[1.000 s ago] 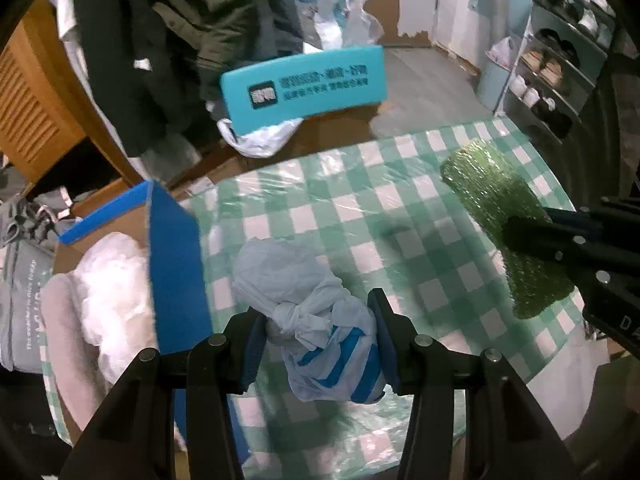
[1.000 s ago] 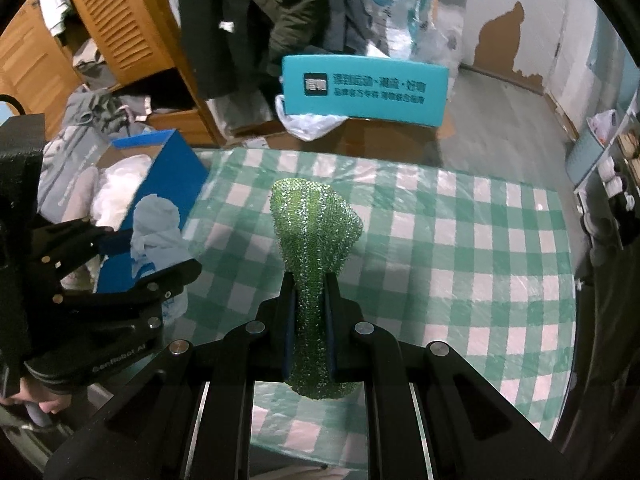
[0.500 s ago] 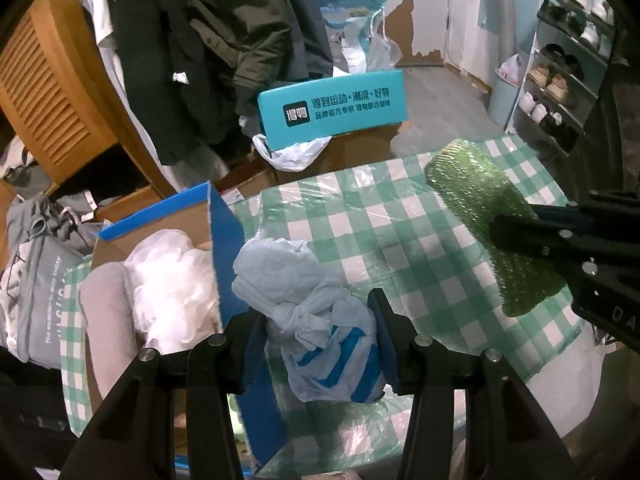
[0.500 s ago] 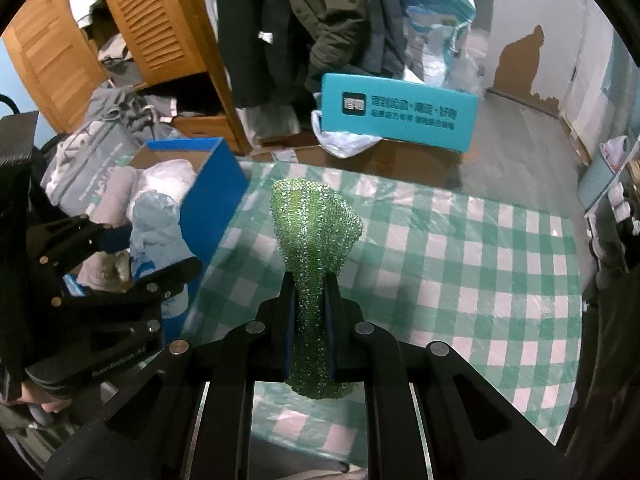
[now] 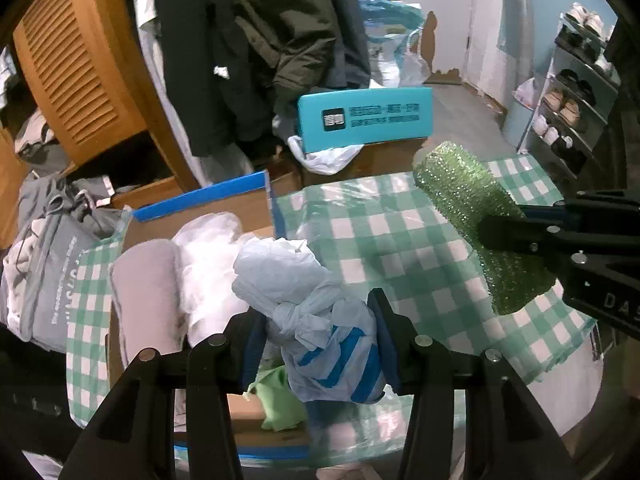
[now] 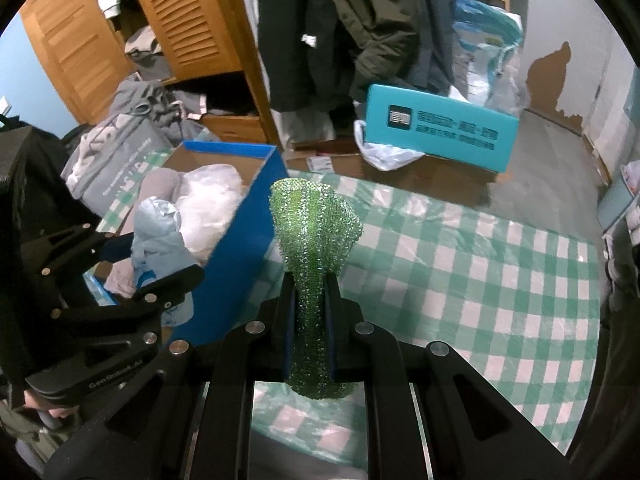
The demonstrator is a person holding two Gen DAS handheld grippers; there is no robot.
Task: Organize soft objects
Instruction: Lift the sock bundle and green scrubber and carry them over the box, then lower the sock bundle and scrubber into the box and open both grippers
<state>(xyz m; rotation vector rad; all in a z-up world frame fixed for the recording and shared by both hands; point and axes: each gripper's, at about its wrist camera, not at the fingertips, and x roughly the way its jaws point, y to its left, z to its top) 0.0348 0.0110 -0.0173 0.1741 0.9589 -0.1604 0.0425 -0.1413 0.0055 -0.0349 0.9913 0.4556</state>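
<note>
My left gripper point(image 5: 316, 340) is shut on a knotted pale blue cloth bundle with blue stripes point(image 5: 316, 320) and holds it over the open blue cardboard box point(image 5: 200, 200). The bundle also shows in the right wrist view point(image 6: 158, 236), above the box point(image 6: 248, 256). My right gripper point(image 6: 310, 320) is shut on a green mesh sponge point(image 6: 314, 232) and holds it above the green checked tablecloth point(image 6: 480, 280), just right of the box. The sponge also shows at the right of the left wrist view point(image 5: 476, 216).
The box holds a pink roll point(image 5: 144, 280), white fluffy stuffing point(image 5: 208, 240) and a light green item point(image 5: 280, 404). A grey bag point(image 5: 52, 264) lies left of it. A teal box point(image 5: 364, 120), hanging coats and a wooden wardrobe stand beyond. A shoe rack point(image 5: 576, 92) is at the right.
My left gripper has carried the blue bundle leftward from over the tablecloth to over the box. My right gripper has followed with the sponge, ending nearer the box's wall.
</note>
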